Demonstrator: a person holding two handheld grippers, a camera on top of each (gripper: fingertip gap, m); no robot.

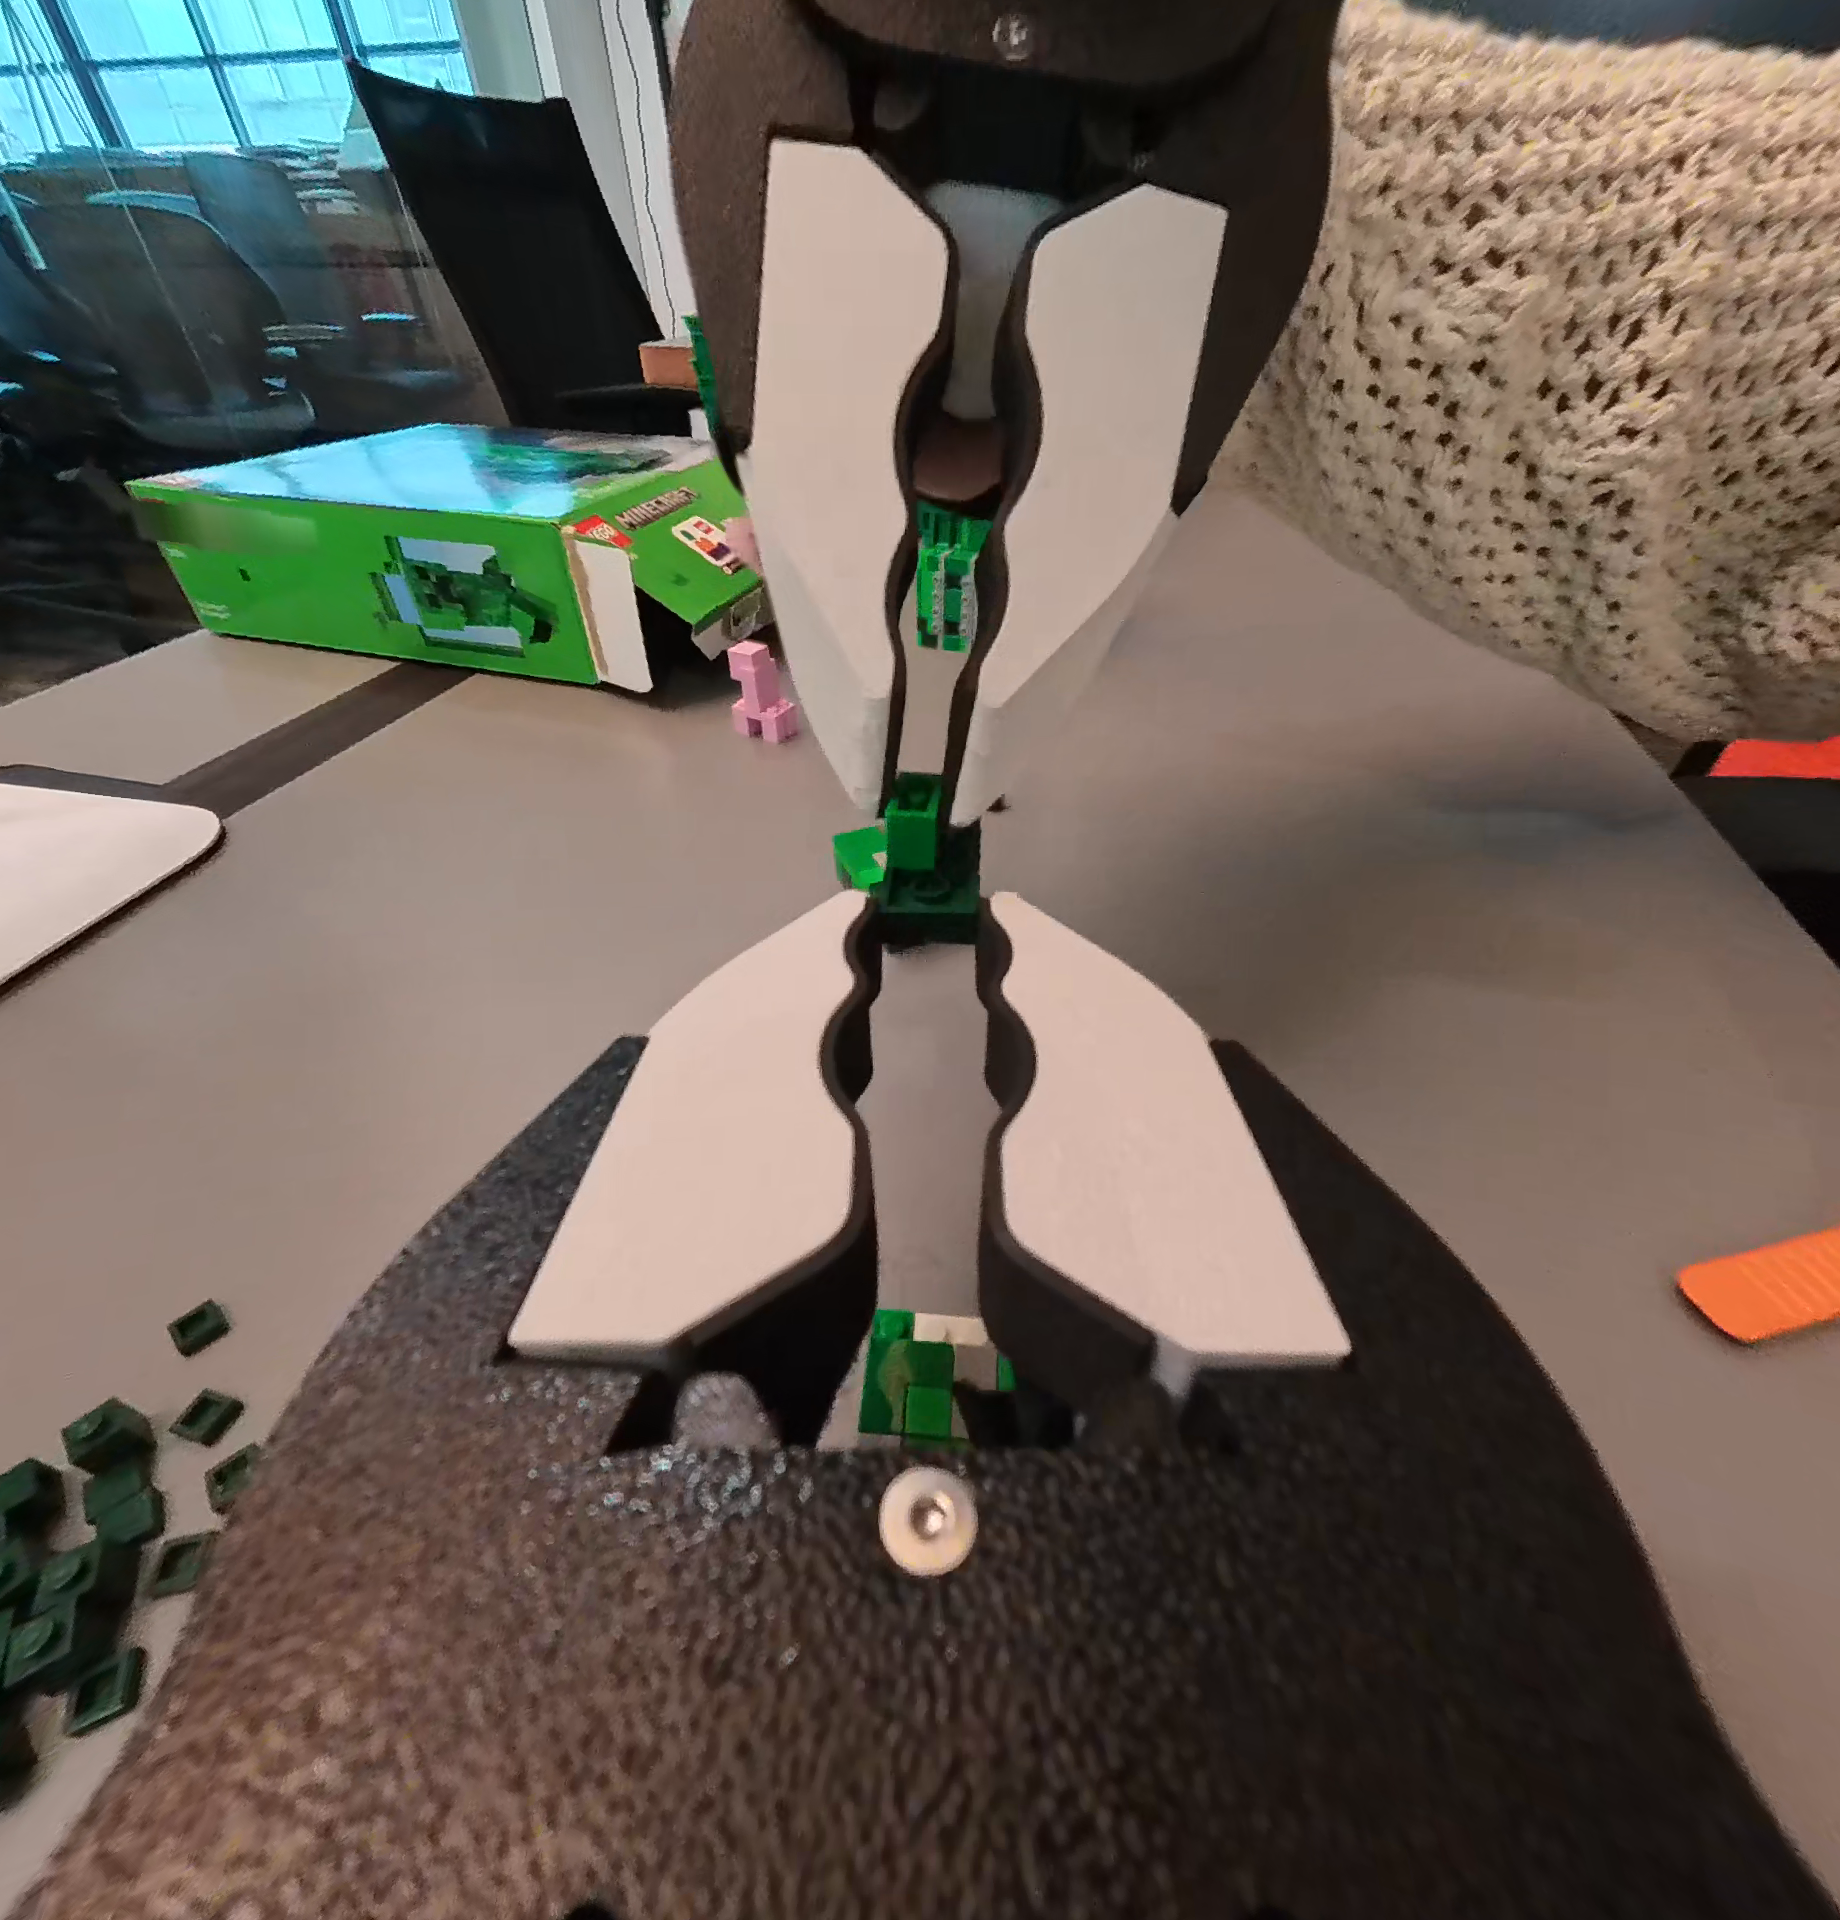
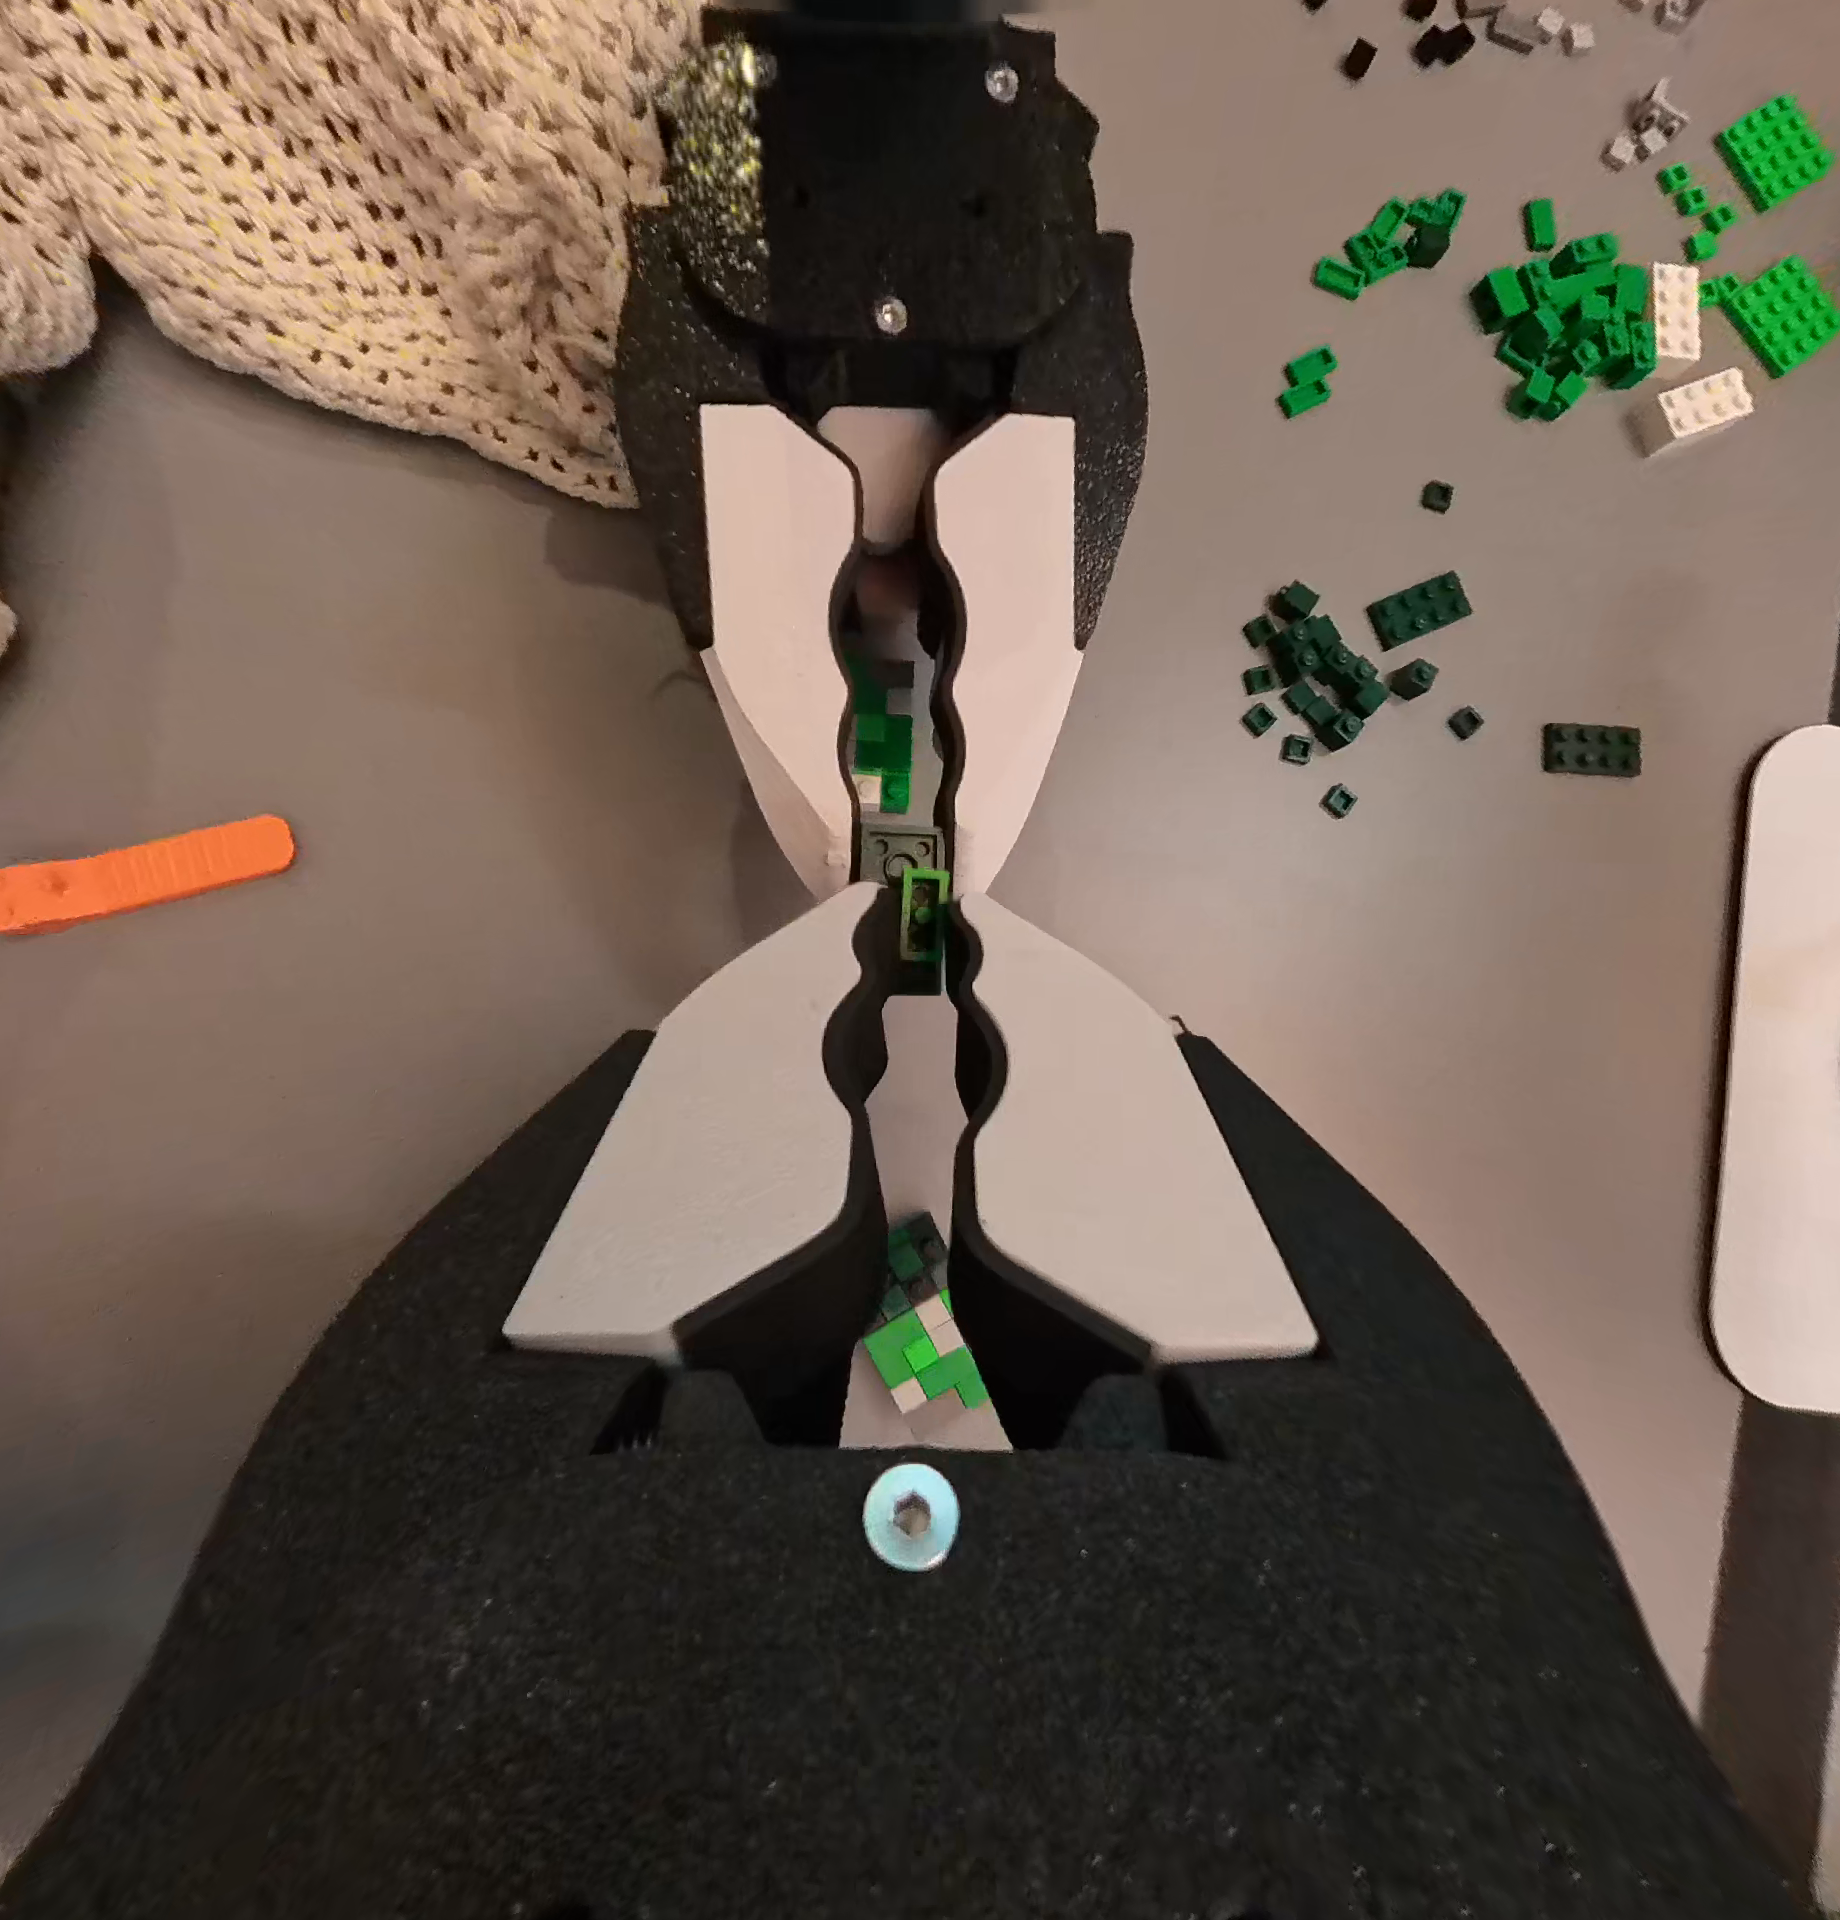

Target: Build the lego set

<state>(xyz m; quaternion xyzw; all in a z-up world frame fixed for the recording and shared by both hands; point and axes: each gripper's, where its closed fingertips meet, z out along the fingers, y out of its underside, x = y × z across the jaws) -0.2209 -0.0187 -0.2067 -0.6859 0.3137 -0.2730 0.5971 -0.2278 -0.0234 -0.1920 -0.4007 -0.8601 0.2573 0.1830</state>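
Note:
My left gripper [image 1: 926,920] is shut on a small dark green lego assembly [image 1: 926,902] with a bright green piece on its left side. My right gripper [image 1: 921,800] reaches in from the far side, tip to tip with the left. It is shut on a green brick [image 1: 911,826] that touches the top of the assembly. In the right wrist view my right gripper [image 2: 918,930] holds the green brick [image 2: 921,920] against the dark assembly [image 2: 900,852] in the left gripper [image 2: 900,847]. A green and white built model [image 2: 921,1335] lies on the table under the grippers, mostly hidden.
A green lego box [image 1: 428,551] and a pink figure [image 1: 760,696] lie at the back. Loose dark green pieces [image 2: 1321,675] and bright green and white bricks [image 2: 1570,312] lie on the grey table. There are also an orange tool [image 2: 131,873], a white board [image 2: 1809,1039] and a knit sleeve [image 1: 1570,364]. Only a small space, under 4 cm, lies between the two pairs of fingers.

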